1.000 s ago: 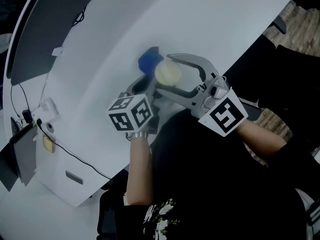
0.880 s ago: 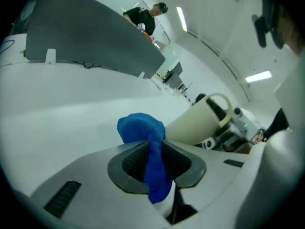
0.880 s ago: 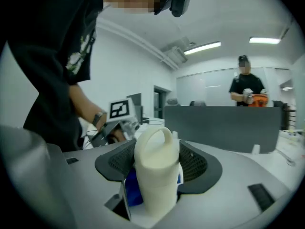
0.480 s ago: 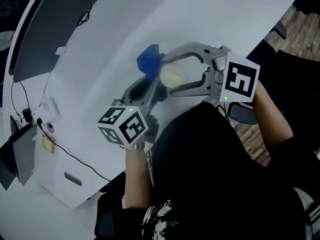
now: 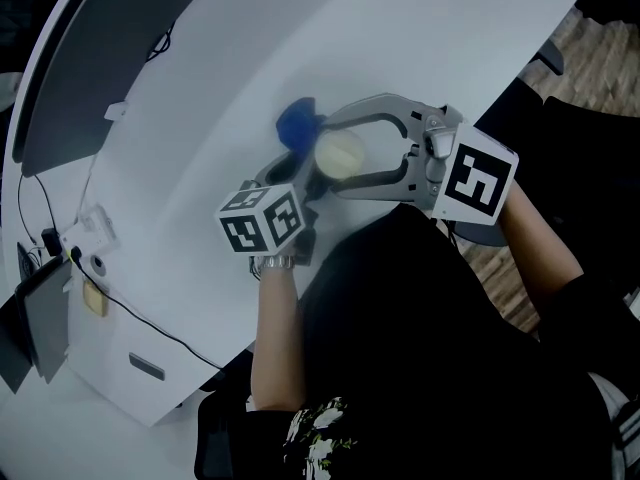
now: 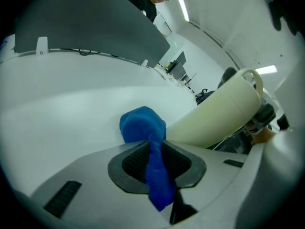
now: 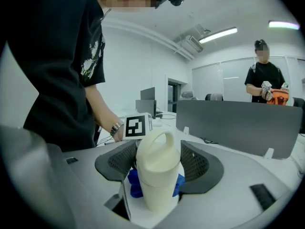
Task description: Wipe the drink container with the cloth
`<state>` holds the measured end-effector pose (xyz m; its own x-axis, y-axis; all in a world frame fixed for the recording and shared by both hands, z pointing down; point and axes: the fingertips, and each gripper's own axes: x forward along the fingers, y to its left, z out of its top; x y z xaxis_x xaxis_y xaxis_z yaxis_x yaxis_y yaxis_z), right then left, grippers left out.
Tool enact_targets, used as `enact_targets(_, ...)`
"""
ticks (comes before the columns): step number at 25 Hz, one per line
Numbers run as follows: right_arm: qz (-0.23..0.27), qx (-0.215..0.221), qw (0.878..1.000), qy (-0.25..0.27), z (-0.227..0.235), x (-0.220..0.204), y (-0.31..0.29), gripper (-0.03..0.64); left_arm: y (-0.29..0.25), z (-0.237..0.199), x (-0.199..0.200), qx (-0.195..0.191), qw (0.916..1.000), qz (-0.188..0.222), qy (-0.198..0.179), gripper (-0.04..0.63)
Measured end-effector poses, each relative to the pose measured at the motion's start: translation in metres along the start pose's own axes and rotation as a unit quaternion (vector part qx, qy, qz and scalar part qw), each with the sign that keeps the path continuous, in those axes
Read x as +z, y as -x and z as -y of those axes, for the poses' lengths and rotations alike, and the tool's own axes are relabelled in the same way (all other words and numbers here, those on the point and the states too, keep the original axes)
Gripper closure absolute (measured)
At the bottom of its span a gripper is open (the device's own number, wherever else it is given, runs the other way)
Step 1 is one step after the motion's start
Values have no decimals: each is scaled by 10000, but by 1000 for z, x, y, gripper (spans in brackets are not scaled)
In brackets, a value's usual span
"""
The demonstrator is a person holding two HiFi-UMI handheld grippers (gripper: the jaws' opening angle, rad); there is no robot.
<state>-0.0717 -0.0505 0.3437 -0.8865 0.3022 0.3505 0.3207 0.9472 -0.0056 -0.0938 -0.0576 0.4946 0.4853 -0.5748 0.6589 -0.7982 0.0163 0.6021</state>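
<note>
One drink container (image 7: pixel 157 178), handle (image 7: pixel 158 133) hidden overhead

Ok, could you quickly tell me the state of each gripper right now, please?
Left gripper: closed on the cloth.
Right gripper: closed on the container.

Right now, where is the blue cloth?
In the left gripper view, the blue cloth is pinched between the fingers of the left gripper, its bunched end beside the cream drink container.
</note>
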Motion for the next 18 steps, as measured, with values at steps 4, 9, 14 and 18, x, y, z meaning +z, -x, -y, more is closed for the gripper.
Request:
enact_targets(4, 372, -1037, 9939, -40, -5, 7, 8, 351, -1, 1, -1, 3, 10000, -20, 25, 520)
enact_targets(9, 636, -2718, 9602, 65, 15, 7, 9, 350, -2, 1, 1, 39, 10000, 12, 15, 520)
enact_targets(14, 489, -3295, 9428, -140, 21, 6, 6, 351, 2, 5, 0, 74, 10000, 35, 1, 520)
enact_targets(18, 425, -2464, 9679, 240, 10, 4, 3, 351, 35, 15, 15, -167, 9991, 394, 84, 520)
